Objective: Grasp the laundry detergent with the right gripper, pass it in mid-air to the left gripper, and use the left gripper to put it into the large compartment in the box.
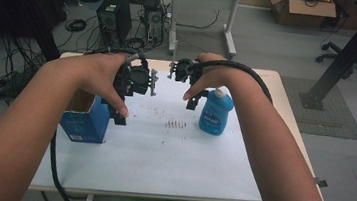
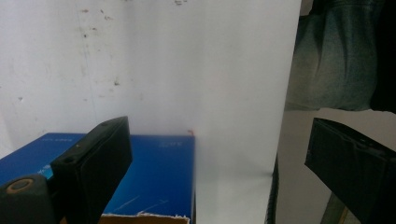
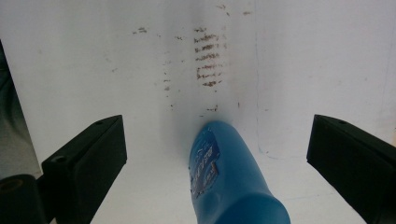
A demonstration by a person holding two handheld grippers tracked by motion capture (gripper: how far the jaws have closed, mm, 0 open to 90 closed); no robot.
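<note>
A blue bottle with a white cap stands on the white sheet at the right. My right gripper hangs just left of its top, pointing down. In the right gripper view the jaws stand wide open, and the bottle rises between and below them, untouched. An open-topped blue box stands at the left of the sheet. My left gripper hovers over its right edge. In the left gripper view its jaws are open and hold nothing, with the box under the left one.
Brown smudges mark the sheet between box and bottle. The table's near edge and the person's trouser leg are in the left gripper view. Behind the table are computer towers, cables, a desk and a black post.
</note>
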